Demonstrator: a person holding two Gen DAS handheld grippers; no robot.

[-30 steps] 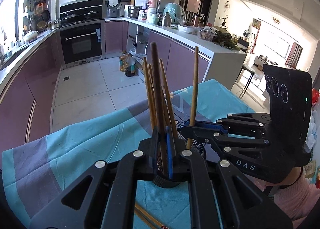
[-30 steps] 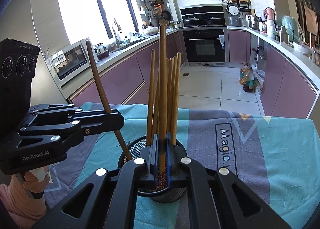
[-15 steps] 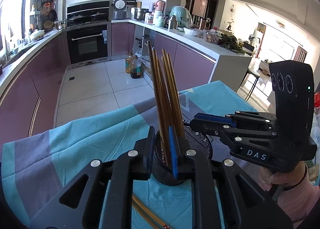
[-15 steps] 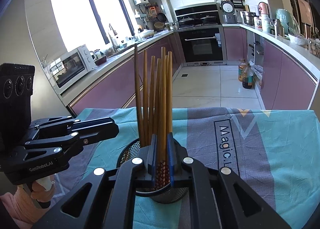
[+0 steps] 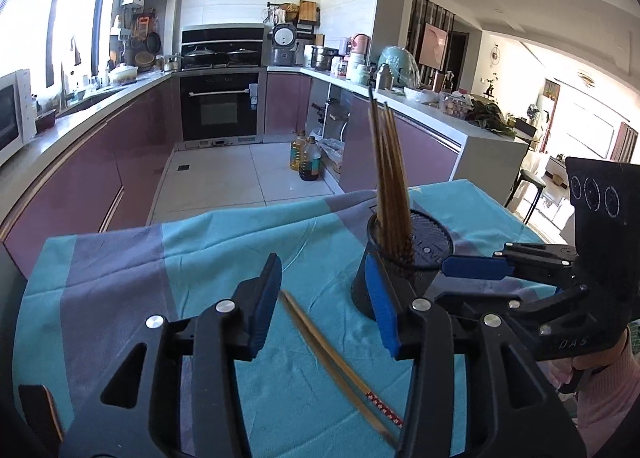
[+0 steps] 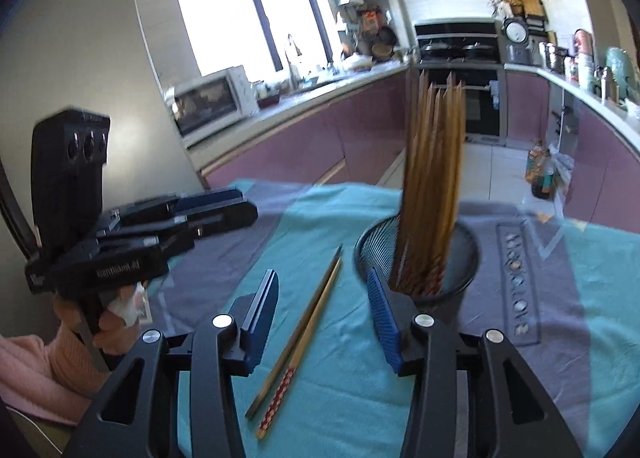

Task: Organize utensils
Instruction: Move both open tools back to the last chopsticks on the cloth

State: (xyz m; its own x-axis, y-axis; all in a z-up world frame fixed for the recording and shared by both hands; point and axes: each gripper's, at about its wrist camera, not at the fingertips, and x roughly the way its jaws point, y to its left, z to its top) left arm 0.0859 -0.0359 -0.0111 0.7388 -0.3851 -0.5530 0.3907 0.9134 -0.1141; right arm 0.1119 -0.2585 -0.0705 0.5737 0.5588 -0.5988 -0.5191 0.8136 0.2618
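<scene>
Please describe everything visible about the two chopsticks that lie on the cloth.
The two chopsticks look like light brown wood or bamboo, with a red-and-white patterned band at the thick ends. They lie flat, side by side, on the teal and grey cloth, left of the black mesh holder. Their thin tips point towards it. Nothing grips them.

chopsticks (image 6: pixel 304 342): I see matt wood
holder (image 6: pixel 416 258): black metal mesh
tablecloth (image 5: pixel 224 258): soft matt cloth
gripper pads (image 5: pixel 264 298): blue ribbed
</scene>
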